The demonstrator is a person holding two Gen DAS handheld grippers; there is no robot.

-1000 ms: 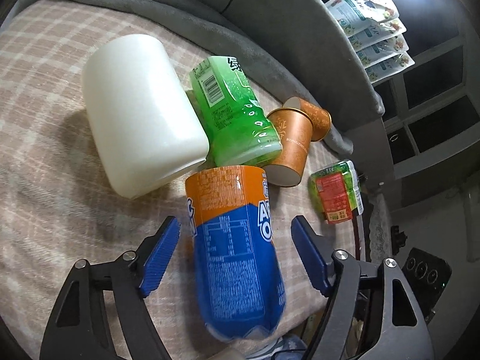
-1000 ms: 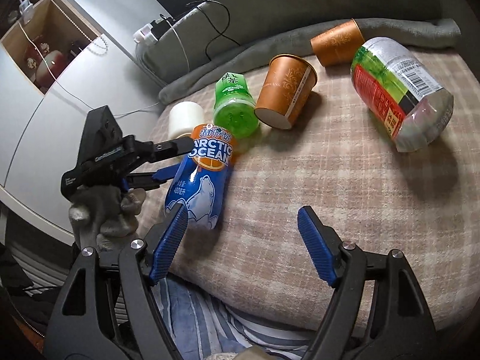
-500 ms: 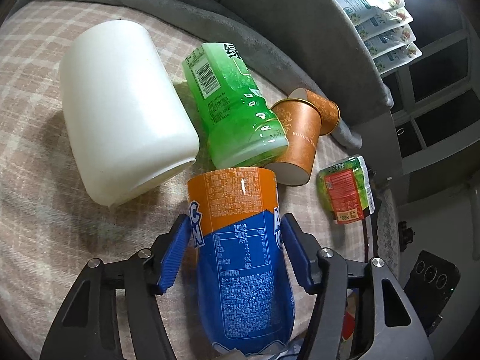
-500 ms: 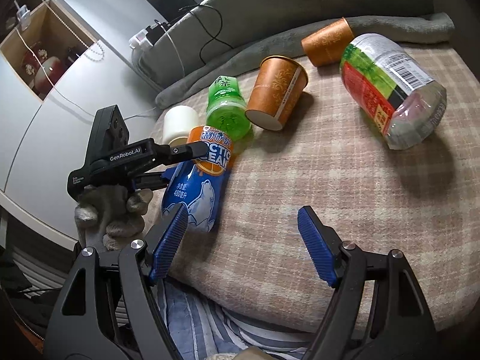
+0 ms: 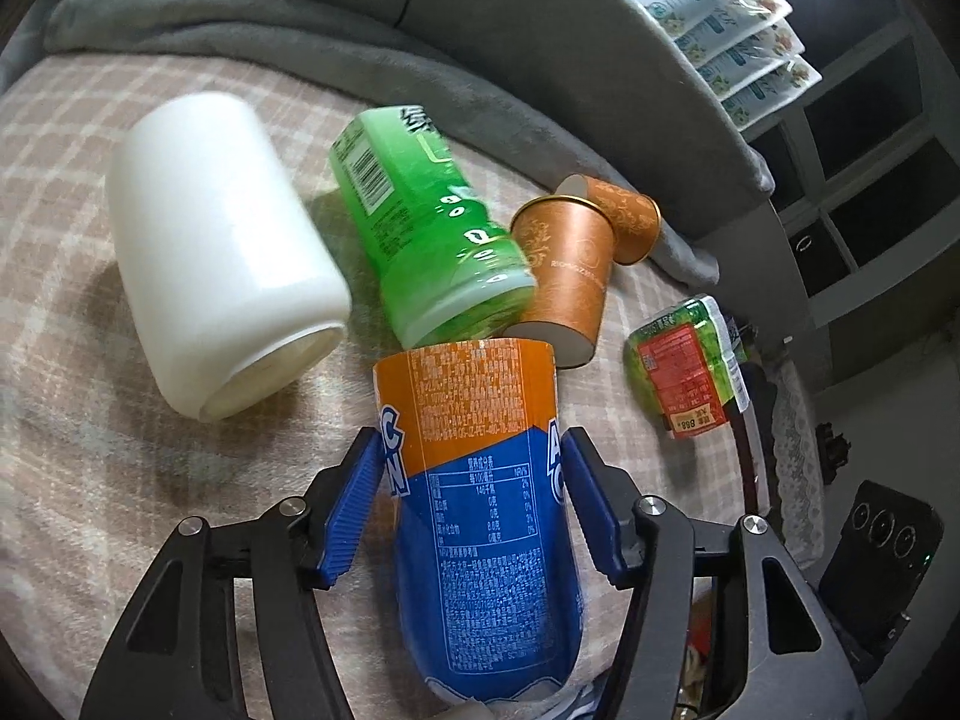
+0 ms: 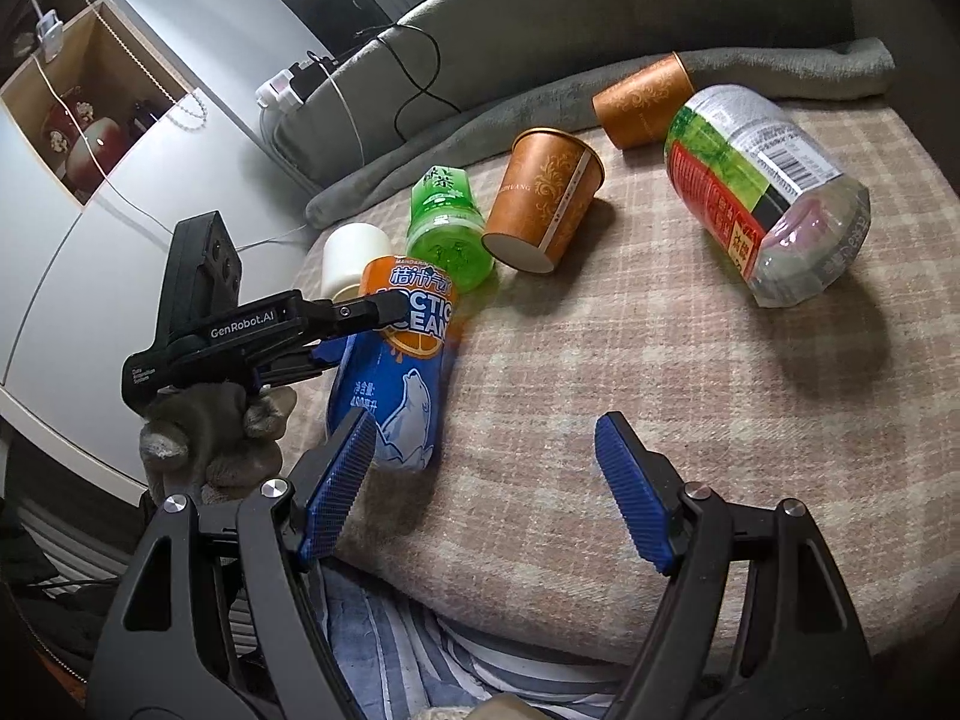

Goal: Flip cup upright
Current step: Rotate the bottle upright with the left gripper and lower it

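A blue and orange Arctic Ocean cup (image 5: 480, 480) lies on its side on the plaid cushion (image 5: 78, 396). My left gripper (image 5: 471, 498) is shut on it, one blue pad on each side. In the right wrist view the same cup (image 6: 402, 372) shows with the left gripper's fingers (image 6: 360, 312) around it. My right gripper (image 6: 486, 486) is open and empty, low over the cushion's front edge.
A white cup (image 5: 222, 252), a green cup (image 5: 426, 228), two orange paper cups (image 5: 570, 276) (image 5: 624, 216) and a red-green labelled cup (image 5: 684, 372) lie on their sides. A grey blanket (image 5: 360, 54) runs along the back.
My left gripper's fingers closed onto the blue and orange cup and lifted its orange end a little. My right gripper stayed open and barely moved.
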